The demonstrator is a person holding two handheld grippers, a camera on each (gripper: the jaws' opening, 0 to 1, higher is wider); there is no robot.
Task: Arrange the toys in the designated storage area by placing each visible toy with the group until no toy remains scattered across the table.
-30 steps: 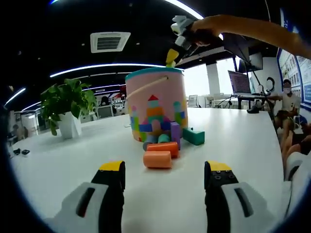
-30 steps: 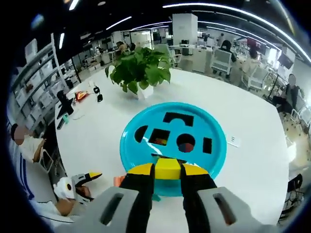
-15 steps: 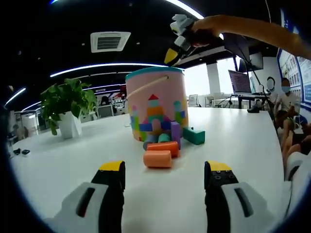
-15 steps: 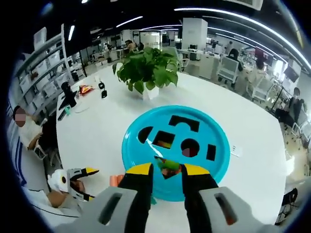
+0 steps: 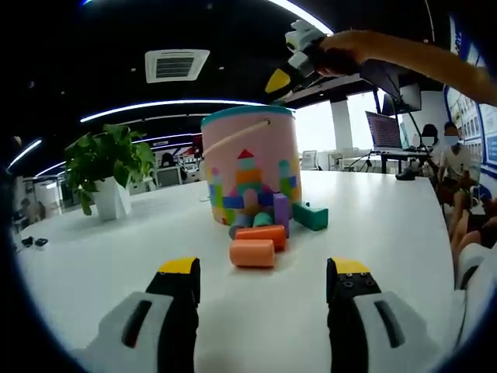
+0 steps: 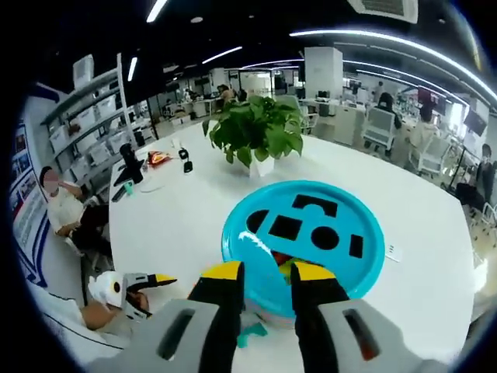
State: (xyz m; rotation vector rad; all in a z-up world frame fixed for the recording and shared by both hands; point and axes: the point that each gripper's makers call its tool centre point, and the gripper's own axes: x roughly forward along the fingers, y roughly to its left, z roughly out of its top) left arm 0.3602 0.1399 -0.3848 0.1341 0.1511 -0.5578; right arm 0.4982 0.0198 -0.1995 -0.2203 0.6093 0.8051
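Two claws: left claw [image 5: 262,281] wide apart; right claw [image 6: 265,274] slightly parted, empty

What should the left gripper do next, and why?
Probably ease the open left gripper forward around the peach cylinder block. It lies nearest, in line with the gap between the jaws, loose on the white table in front of the pink bucket, and the right gripper looks empty above the turquoise shape-sorter lid.

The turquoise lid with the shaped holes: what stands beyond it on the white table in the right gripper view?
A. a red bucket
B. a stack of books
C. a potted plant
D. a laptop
C: a leafy potted plant stands beyond the lid.
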